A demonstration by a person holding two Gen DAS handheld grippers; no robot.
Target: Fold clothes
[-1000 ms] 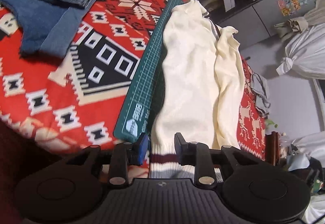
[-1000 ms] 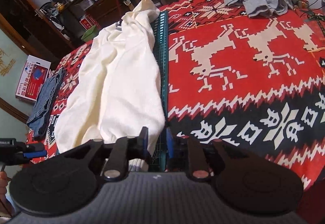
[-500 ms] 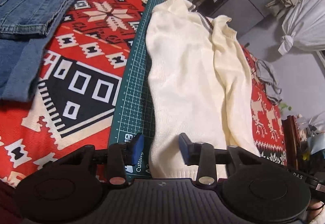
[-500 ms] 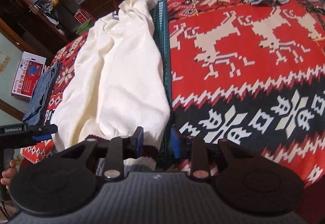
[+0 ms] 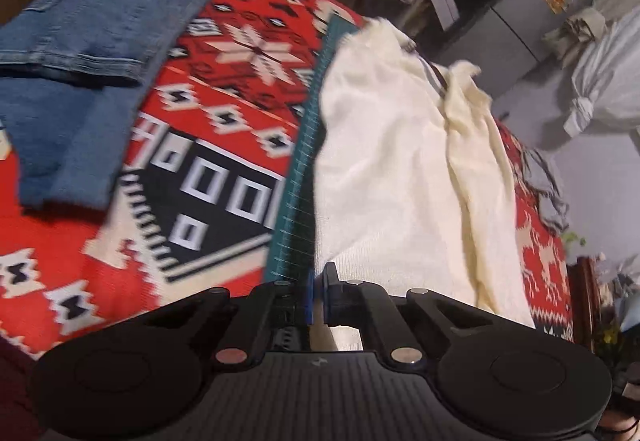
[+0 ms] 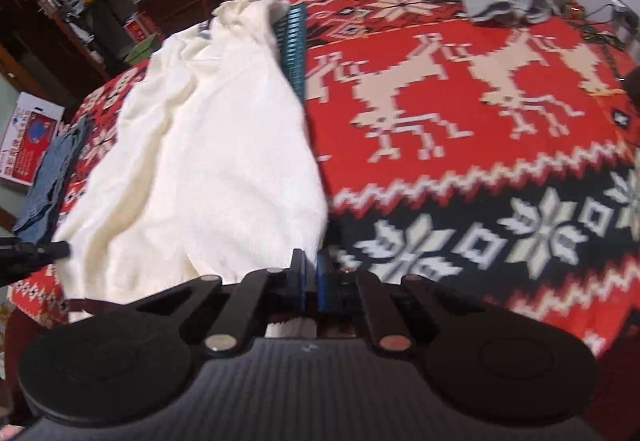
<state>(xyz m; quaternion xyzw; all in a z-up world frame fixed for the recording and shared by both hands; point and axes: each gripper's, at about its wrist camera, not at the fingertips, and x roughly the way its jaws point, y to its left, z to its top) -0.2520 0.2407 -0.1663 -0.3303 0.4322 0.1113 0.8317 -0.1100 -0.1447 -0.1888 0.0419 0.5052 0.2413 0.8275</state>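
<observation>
- Red patterned blanket (image 6: 460,113) over the whole surface; green cutting mat (image 5: 298,177) under the garment.
- Cream sweater (image 5: 384,177) lengthwise on the mat, sleeves already folded in over the body, hem nearest the grippers.
- Folded jeans (image 5: 76,53) well off to the left.
- Left gripper (image 5: 319,297) clamped on the hem's left corner; right gripper (image 6: 311,279) pinched on its right corner.
- Likely risks: uneven lifting skewing the fold; thick knit slipping free; tucked sleeves spilling out.

Cream sweater (image 5: 384,177) lies on green mat (image 5: 298,177), red-black-white patterned blanket (image 6: 480,145), beside blue jeans (image 5: 92,53).
</observation>
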